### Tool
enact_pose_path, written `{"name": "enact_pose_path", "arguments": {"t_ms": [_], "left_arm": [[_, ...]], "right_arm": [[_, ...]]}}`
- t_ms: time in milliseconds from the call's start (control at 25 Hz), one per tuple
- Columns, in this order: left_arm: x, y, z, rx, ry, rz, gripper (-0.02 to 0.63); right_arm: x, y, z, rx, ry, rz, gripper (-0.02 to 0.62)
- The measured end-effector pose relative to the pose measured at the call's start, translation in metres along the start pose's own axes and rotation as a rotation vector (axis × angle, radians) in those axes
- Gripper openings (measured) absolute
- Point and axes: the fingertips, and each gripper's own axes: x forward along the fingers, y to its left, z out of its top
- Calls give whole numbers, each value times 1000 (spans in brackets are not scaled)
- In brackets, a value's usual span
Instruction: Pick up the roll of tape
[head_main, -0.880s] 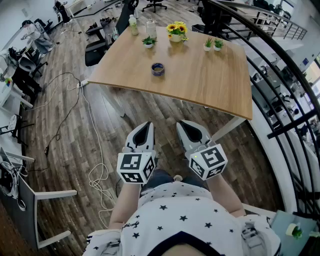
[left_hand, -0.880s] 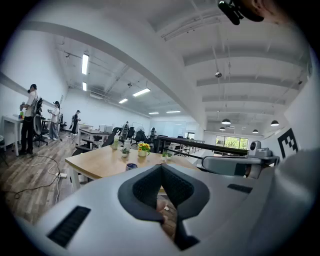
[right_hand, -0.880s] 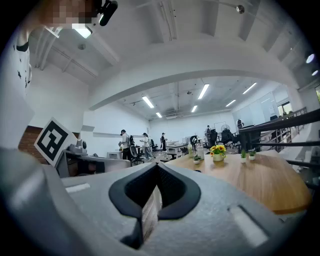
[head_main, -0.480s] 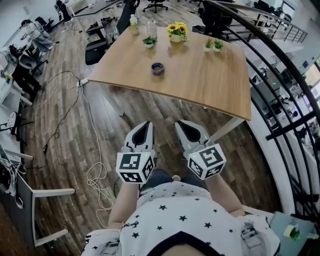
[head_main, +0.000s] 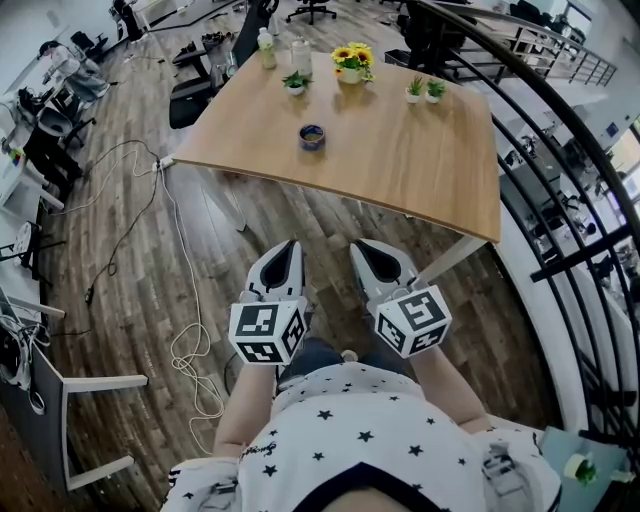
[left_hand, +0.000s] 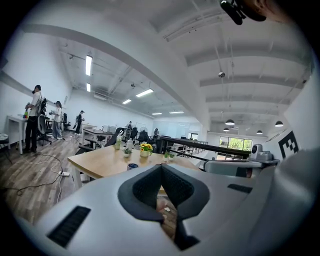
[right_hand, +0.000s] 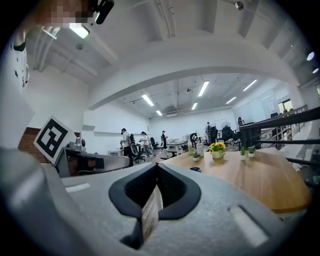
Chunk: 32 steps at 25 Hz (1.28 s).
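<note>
Tape roll (head_main: 312, 137) rests on table (head_main: 420, 165); left hand-held gripper (head_main: 291, 246) and right hand-held gripper (head_main: 358, 246) both closed, empty.

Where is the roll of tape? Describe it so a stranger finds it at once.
Start at the big wooden table ahead. The roll of tape lies flat, alone, on its left half, nearer than the row of sunflowers, potted plants and bottles along the far edge. It is the only low, dark blue ring; everything else stands upright.
</note>
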Motion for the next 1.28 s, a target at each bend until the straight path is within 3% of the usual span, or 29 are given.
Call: {"name": "enact_pose_path", "arguments": {"t_ms": [360, 680, 960, 1280], "left_arm": [[5, -6, 1, -8, -21, 18, 8], [8, -10, 1, -10, -31, 19, 103], [7, -10, 1, -7, -43, 20, 226], [11, -8, -1, 15, -35, 28, 275]], "right_arm": [[-3, -14, -3, -4, 14, 19, 24], [-4, -31, -3, -37, 34, -15, 121], [-4, -40, -3, -57, 44, -41, 229], [1, -46, -6, -44, 53, -41, 279]]}}
